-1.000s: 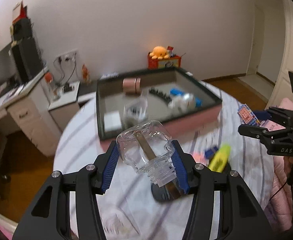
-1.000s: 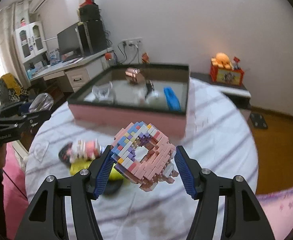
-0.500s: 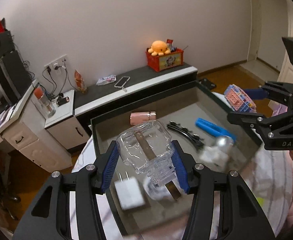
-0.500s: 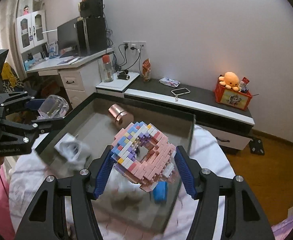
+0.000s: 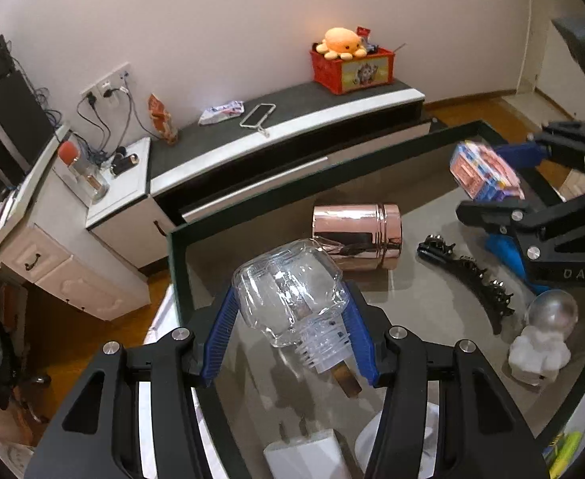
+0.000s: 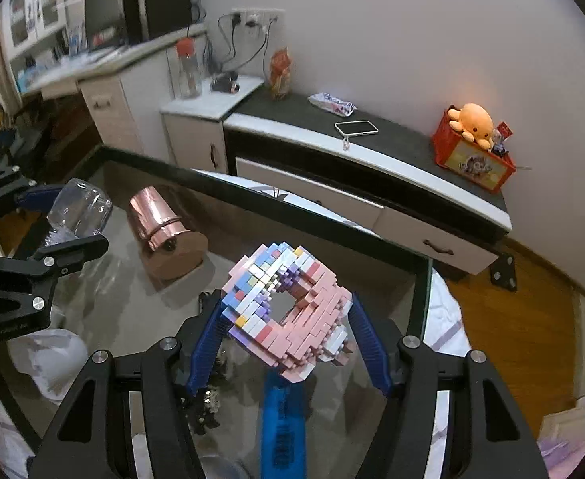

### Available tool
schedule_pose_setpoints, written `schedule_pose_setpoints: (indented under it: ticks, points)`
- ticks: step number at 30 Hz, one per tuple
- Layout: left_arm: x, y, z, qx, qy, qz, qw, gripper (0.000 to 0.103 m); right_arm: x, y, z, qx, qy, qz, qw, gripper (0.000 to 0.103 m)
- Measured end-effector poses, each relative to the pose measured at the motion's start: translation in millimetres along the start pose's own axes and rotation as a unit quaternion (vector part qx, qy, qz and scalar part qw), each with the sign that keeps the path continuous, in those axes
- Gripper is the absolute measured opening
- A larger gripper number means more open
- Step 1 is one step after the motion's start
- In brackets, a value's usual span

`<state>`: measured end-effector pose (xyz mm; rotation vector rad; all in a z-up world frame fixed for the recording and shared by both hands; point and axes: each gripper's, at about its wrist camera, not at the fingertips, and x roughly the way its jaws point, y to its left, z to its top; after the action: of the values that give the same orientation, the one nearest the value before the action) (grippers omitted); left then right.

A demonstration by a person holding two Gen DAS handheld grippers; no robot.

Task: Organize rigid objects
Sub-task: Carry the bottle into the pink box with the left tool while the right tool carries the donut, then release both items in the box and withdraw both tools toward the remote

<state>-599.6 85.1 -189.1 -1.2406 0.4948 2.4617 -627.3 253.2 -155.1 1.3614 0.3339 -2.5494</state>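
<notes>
Clear plastic bottle (image 5: 292, 299), threaded neck pointing back toward the camera, sits clamped between the blue pads (image 5: 220, 339) of the left gripper (image 5: 290, 337), held above the near-left corner of a shallow dark-rimmed tray (image 5: 178, 279). Over the tray's right side the right gripper (image 6: 284, 339) grips a ring built of small pink, white, blue and purple bricks (image 6: 288, 311) (a doughnut shape with a square hole), tilted and pinched from both sides. On the tray floor below lie a rose-gold metal canister (image 5: 356, 237) on its side toward the far wall, a black toothed hair clip (image 5: 468, 279) to its right, a blue object (image 6: 282, 423) directly under the brick ring, a small white figure with a clear globe (image 5: 544, 335) near the right edge, and a white plug adapter (image 5: 304, 455) at the near edge. Beyond the tray a low cabinet (image 6: 372, 151) against the wall carries a phone (image 6: 356, 127) and a red box with an orange plush octopus (image 6: 474, 119).
</notes>
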Motion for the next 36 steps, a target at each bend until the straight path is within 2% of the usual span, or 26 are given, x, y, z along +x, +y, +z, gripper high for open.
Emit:
schedule_pose_setpoints:
  ticks: [2,6,8,9,10,12,14,19,25,29,31,32,33,36]
  points:
    - [1,1,0,-0.001,0.003,0.002,1.0000,0.053,1,1,3,-0.009,0.001,-0.012,1.000,0.063]
    - [-2,1,0,-0.002,-0.007,0.005,1.0000,0.054,5,3,7,-0.010,0.005,-0.006,1.000,0.063]
    - [-5,0,-1,-0.002,-0.011,0.007,0.9999,0.057,5,6,7,-0.015,0.003,-0.014,1.000,0.063]
    - [-6,0,-1,-0.003,-0.013,0.006,0.9999,0.067,5,8,8,-0.016,0.002,-0.014,1.000,0.064]
    - [-8,0,-1,-0.005,-0.015,0.006,0.9999,0.082,4,8,8,-0.014,-0.002,-0.015,1.000,0.064]
    - [-16,0,-3,-0.007,-0.027,0.007,0.9996,0.097,-1,10,9,-0.012,-0.013,-0.019,1.000,0.073]
    - [-26,0,-5,-0.006,-0.042,0.004,0.9991,0.098,-7,9,8,-0.008,-0.028,-0.025,0.999,0.079]
    - [-53,1,-8,-0.015,-0.062,0.005,0.9980,0.099,-28,6,2,0.009,-0.048,-0.033,0.998,0.079]
    - [-90,-7,-18,-0.014,-0.091,0.010,0.9957,0.103,-61,8,-10,0.021,-0.069,-0.018,0.997,0.080]
    - [-108,-14,-25,-0.016,-0.099,0.010,0.9949,0.103,-79,11,-23,0.036,-0.072,-0.014,0.997,0.084]
    - [-116,-19,-29,-0.020,-0.103,0.007,0.9944,0.103,-89,14,-31,0.038,-0.077,-0.016,0.996,0.087]
    - [-120,-22,-31,-0.020,-0.104,0.007,0.9943,0.103,-92,15,-35,0.039,-0.077,-0.016,0.996,0.093]
    - [-124,-25,-34,-0.019,-0.105,0.007,0.9942,0.103,-95,16,-38,0.039,-0.078,-0.015,0.996,0.103]
    - [-137,-35,-44,-0.016,-0.108,0.009,0.9940,0.103,-111,22,-52,0.034,-0.087,-0.016,0.996,0.103]
